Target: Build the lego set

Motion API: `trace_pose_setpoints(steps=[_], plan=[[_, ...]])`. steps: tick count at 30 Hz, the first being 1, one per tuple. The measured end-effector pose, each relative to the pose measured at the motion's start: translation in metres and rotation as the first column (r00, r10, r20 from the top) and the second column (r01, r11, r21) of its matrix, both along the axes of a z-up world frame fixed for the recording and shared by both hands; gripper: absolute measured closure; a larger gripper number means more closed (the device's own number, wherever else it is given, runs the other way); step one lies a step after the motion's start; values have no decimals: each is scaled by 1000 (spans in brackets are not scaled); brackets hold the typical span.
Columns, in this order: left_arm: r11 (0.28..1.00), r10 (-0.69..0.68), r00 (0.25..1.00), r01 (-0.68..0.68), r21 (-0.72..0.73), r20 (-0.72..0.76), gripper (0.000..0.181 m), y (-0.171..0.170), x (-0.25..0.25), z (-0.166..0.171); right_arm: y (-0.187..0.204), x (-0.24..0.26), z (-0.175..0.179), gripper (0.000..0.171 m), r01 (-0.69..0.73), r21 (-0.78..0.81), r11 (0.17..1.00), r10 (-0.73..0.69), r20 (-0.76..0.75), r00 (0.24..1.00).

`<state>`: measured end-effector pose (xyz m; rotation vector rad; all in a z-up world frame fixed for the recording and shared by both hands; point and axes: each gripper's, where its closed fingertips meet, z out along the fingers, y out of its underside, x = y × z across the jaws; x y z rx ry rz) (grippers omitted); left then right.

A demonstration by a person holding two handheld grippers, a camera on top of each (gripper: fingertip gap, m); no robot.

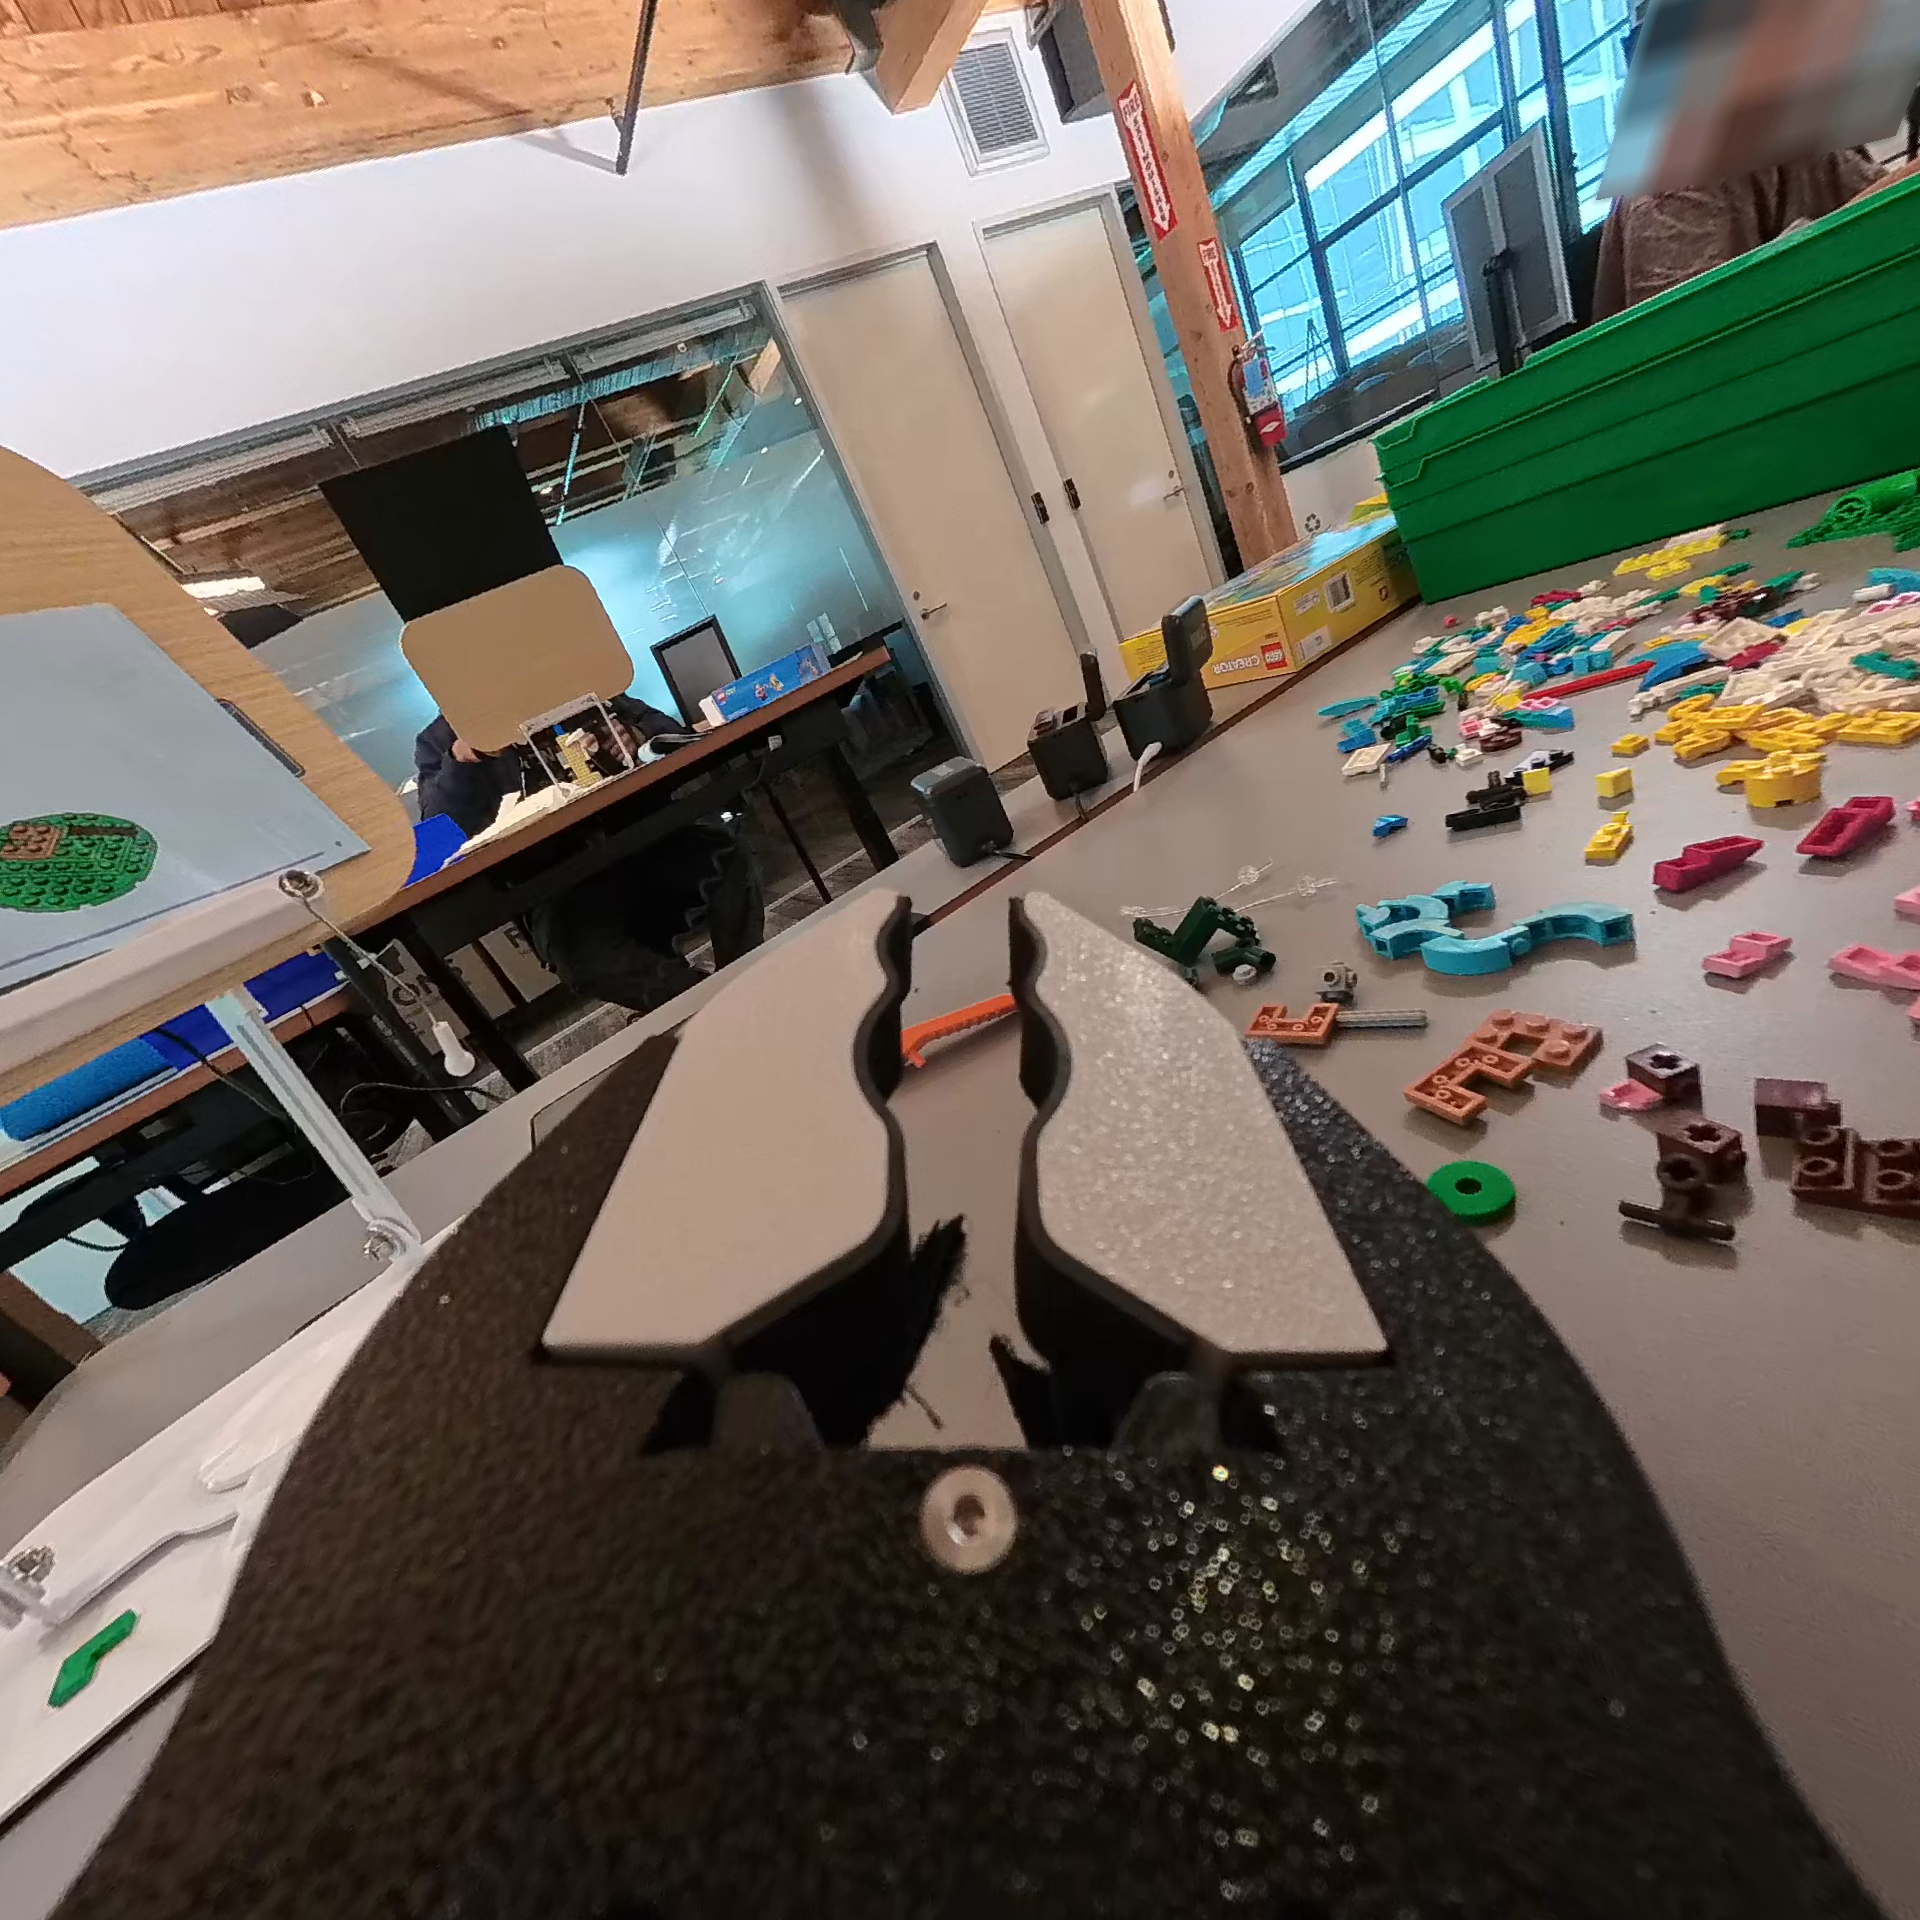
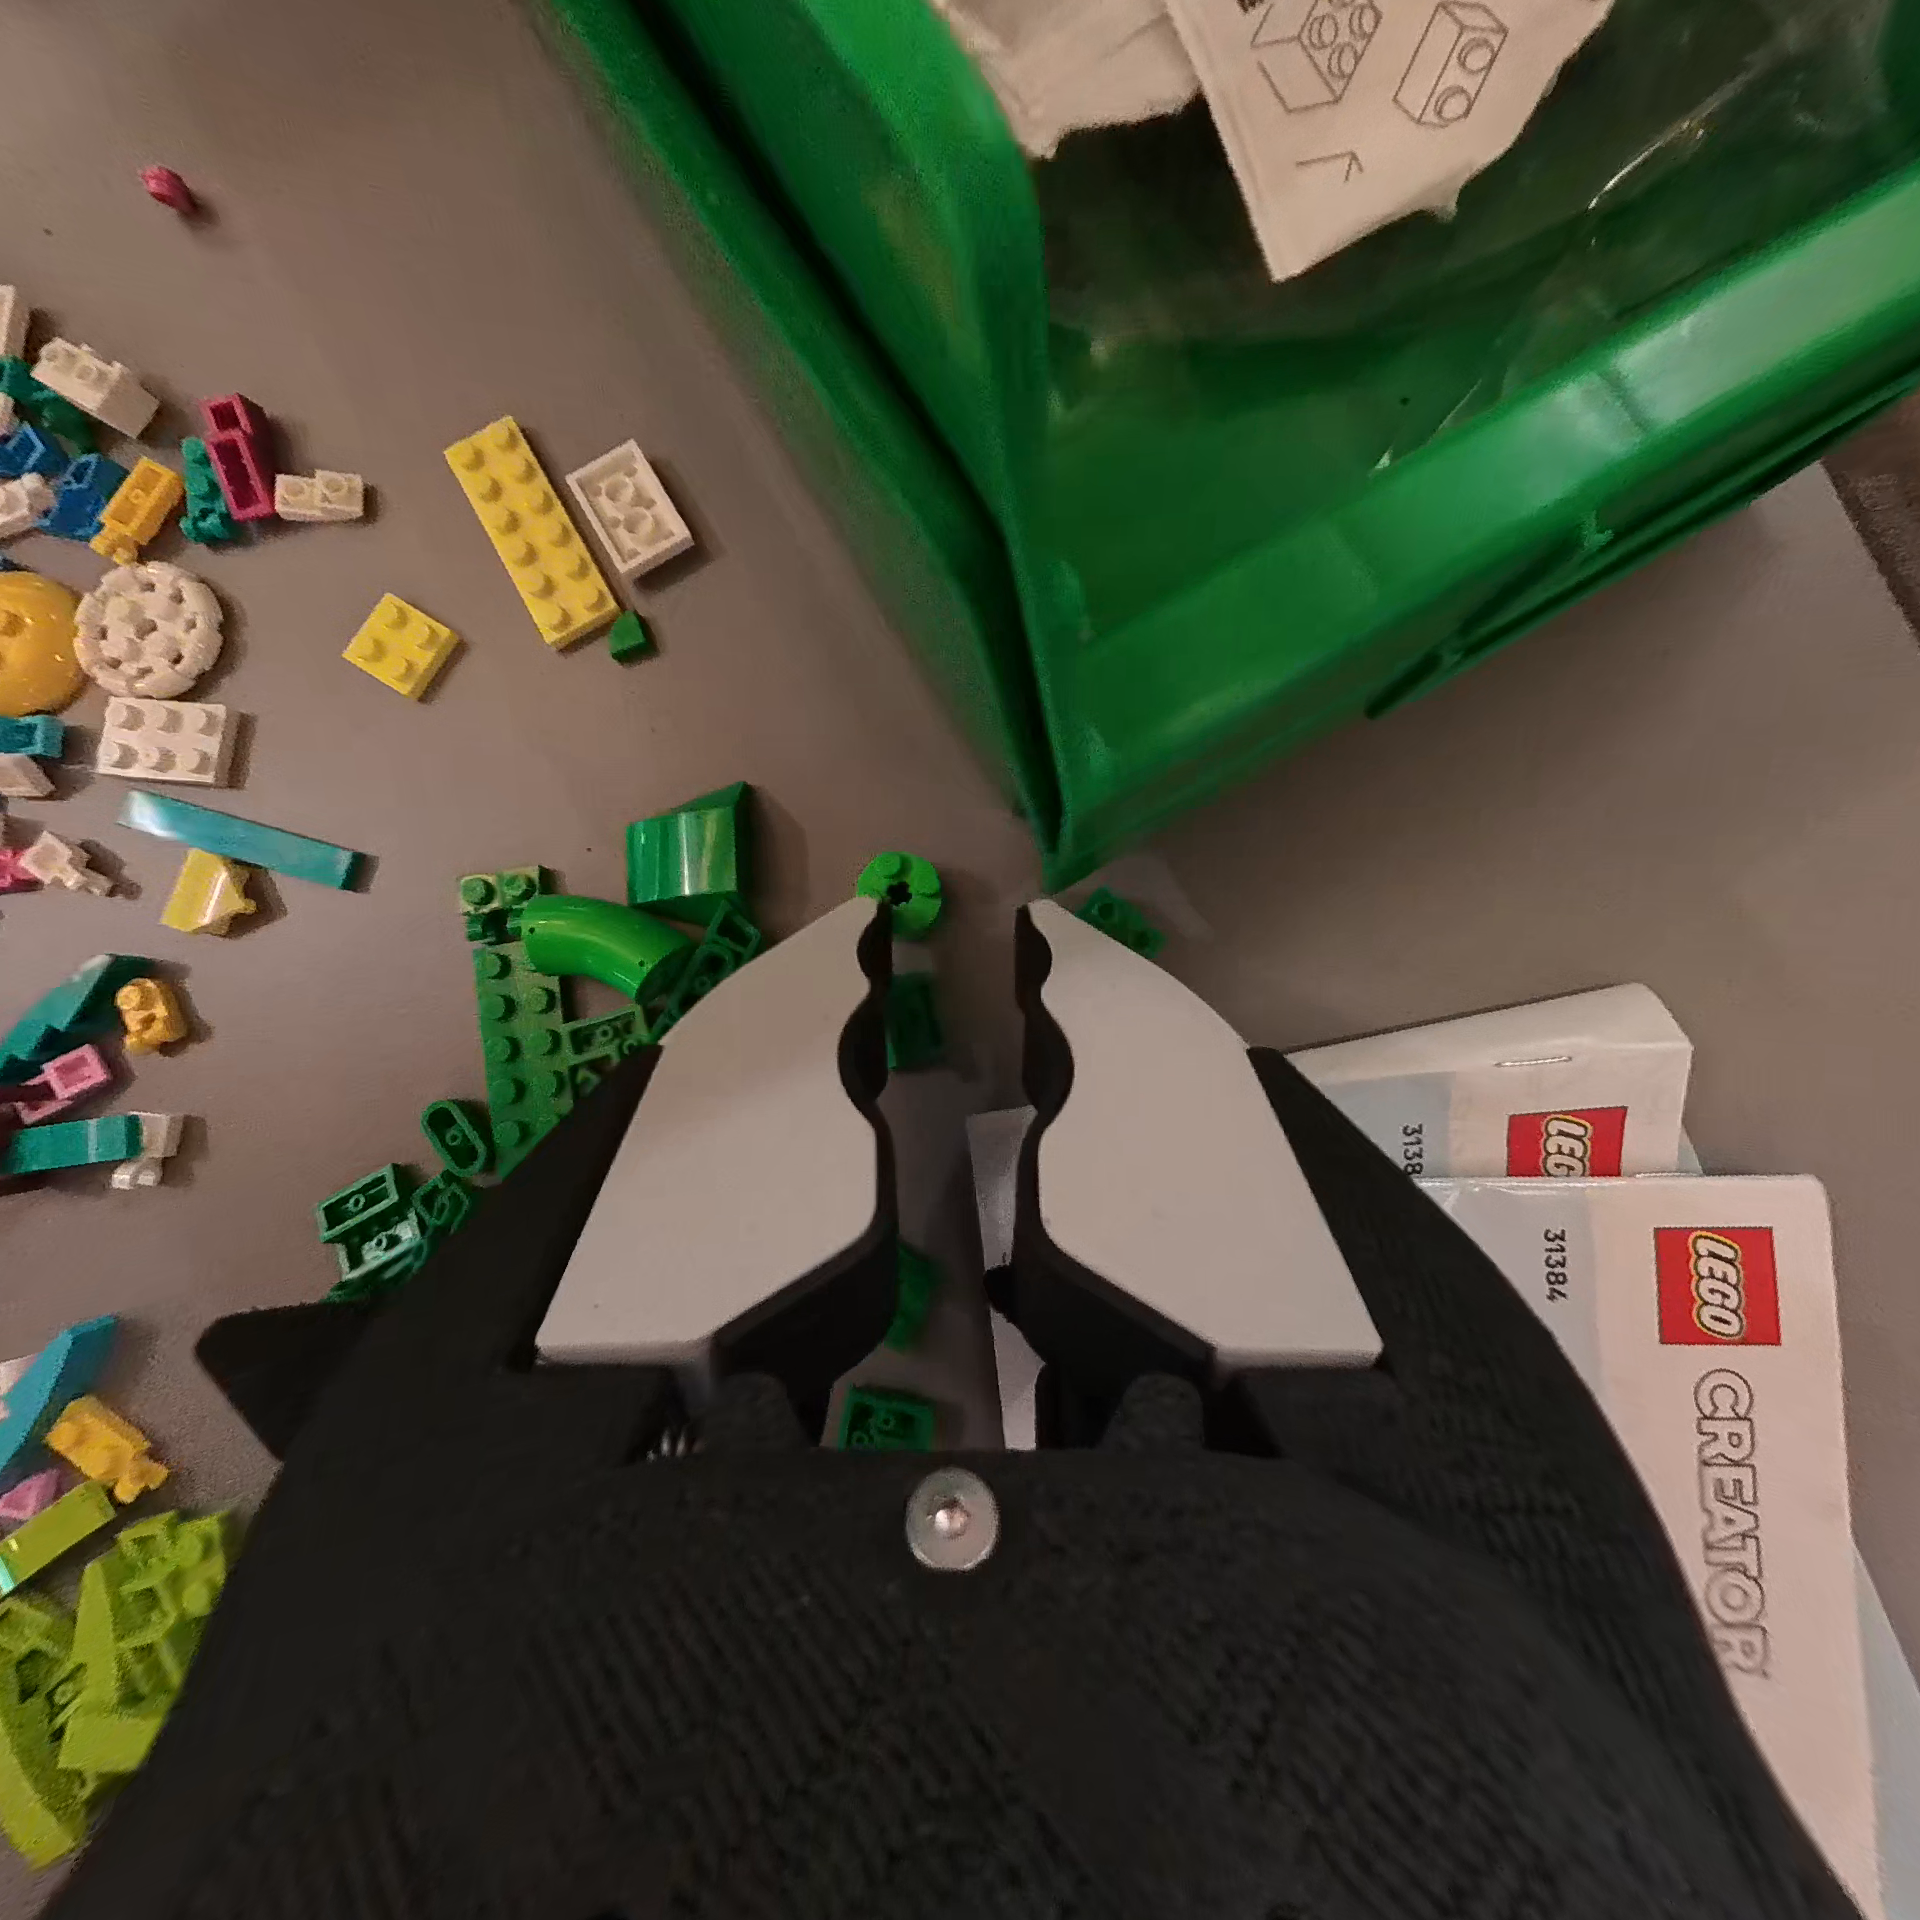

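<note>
In the right wrist view my right gripper is open and empty, pointing down over a cluster of green pieces. A small round green stud piece sits just beyond its left fingertip, and a small dark green piece lies between the fingers. A green plate and a curved green piece lie to the left. In the left wrist view my left gripper is open and empty, low over the grey table. An orange tool lies beyond its tips. A green ring lies to its right.
Stacked green bins stand at the table's back. Several loose coloured pieces are spread over the table. Instruction booklets lie under my right gripper. A picture stand, a yellow box and black chargers stand at the left. About 60 cm separates my left fingertips from my right. From my right tips it is roughly 7 cm to the green plate; from my left, 55 cm.
</note>
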<state>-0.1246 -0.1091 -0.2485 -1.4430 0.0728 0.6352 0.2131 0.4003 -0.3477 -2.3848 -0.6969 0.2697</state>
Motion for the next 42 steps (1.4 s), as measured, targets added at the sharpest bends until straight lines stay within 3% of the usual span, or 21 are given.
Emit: trace_pose_setpoints(steps=[11,19,25,34,42], plan=[[1000,-1,1000,1,-2,-4,164,0,0,0,-7,-6,9,154,-58,47,997,55,61,997],[1000,-3,1000,3,-1,-4,164,1,1,0,-37,-62,26,158,-332,88,939,326,72,943],[1000,-6,1000,6,0,-4,164,1,1,0,-25,-100,24,156,-408,30,912,403,104,909],[1000,-7,1000,7,-1,-4,164,1,1,-1,-13,-122,3,147,-359,-75,930,366,101,925],[1000,-8,1000,8,-5,-7,164,1,2,-1,-17,-128,-6,143,-397,-127,909,412,128,902]])
